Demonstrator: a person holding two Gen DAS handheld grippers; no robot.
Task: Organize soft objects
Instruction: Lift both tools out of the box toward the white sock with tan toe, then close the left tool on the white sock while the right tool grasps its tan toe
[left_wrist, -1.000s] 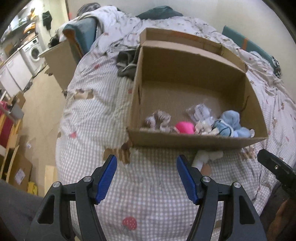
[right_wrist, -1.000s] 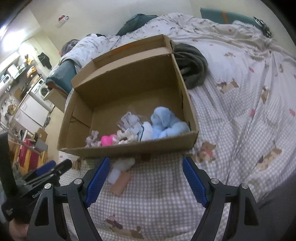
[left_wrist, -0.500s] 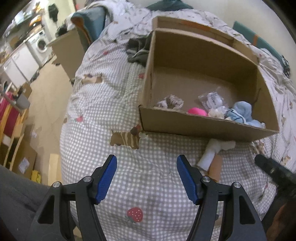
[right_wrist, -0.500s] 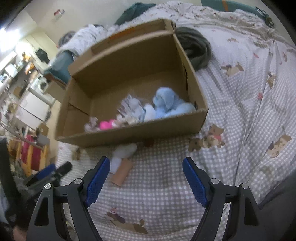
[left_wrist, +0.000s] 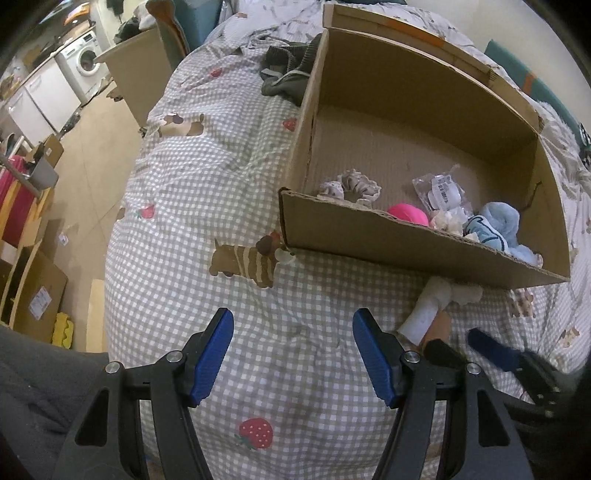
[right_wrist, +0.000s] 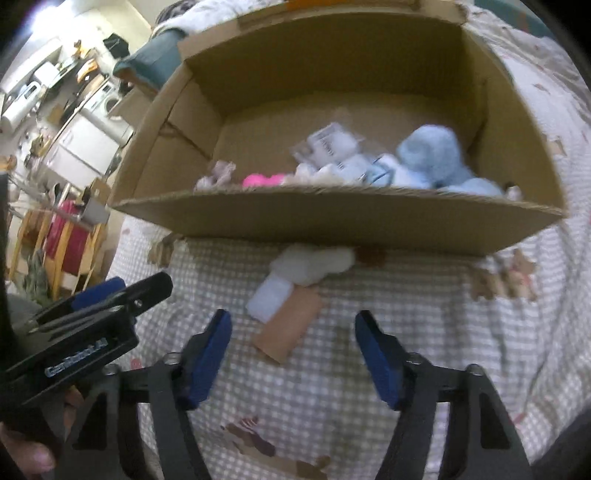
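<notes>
Mostly done: several soft items already sit in the cardboard box (right_wrist: 332, 221); one white-and-tan sock (right_wrist: 291, 295) lies on the bedspread (left_wrist: 221, 192) just outside its near wall, both left gripper (left_wrist: 291, 354) and right gripper (right_wrist: 291, 354) spread, empty.

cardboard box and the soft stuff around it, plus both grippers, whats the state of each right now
cardboard box: open, on the bed
blue plush: inside the box
pink ball: inside the box
white sock: outside, against the box front
tan piece: flat on the bedspread, partly under the sock
left gripper: open, empty
right gripper: open, empty
</notes>
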